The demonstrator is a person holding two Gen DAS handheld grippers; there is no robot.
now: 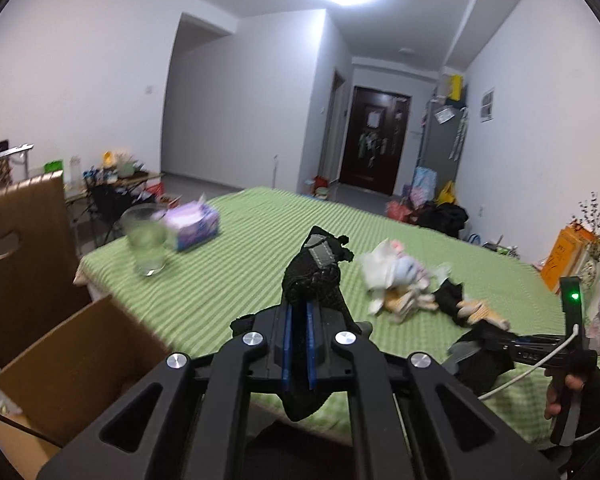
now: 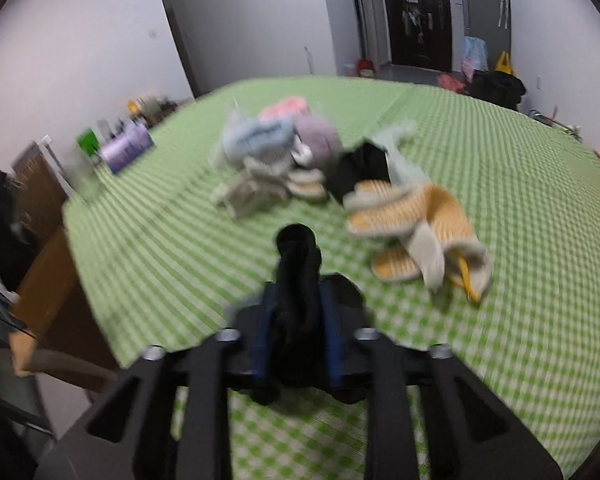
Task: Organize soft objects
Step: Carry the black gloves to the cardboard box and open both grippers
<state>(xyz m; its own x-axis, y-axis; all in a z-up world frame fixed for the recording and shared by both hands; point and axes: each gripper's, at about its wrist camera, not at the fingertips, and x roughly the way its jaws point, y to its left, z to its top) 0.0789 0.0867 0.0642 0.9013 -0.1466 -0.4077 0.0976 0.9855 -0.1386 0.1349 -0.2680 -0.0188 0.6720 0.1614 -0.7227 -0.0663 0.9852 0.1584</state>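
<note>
My left gripper [image 1: 300,306] is shut on a black knitted glove [image 1: 316,272] with a grey strap and holds it above the green checked tablecloth [image 1: 240,280]. Behind it to the right lies a pile of socks and other soft things [image 1: 404,280]. In the right wrist view my right gripper [image 2: 298,300] has its jaws apart, and a black glove [image 2: 298,264] stands loosely between the blue pads [image 2: 262,320]. Beyond it lie yellow socks [image 2: 412,216], a black cloth [image 2: 360,168], and pastel soft things [image 2: 276,148]. The picture is blurred.
An open cardboard box [image 1: 60,360] stands by the table's left edge. A drinking glass [image 1: 146,240] and a purple tissue pack [image 1: 194,224] sit at the far left of the table. A person's hand [image 1: 560,396] holds the right gripper's handle.
</note>
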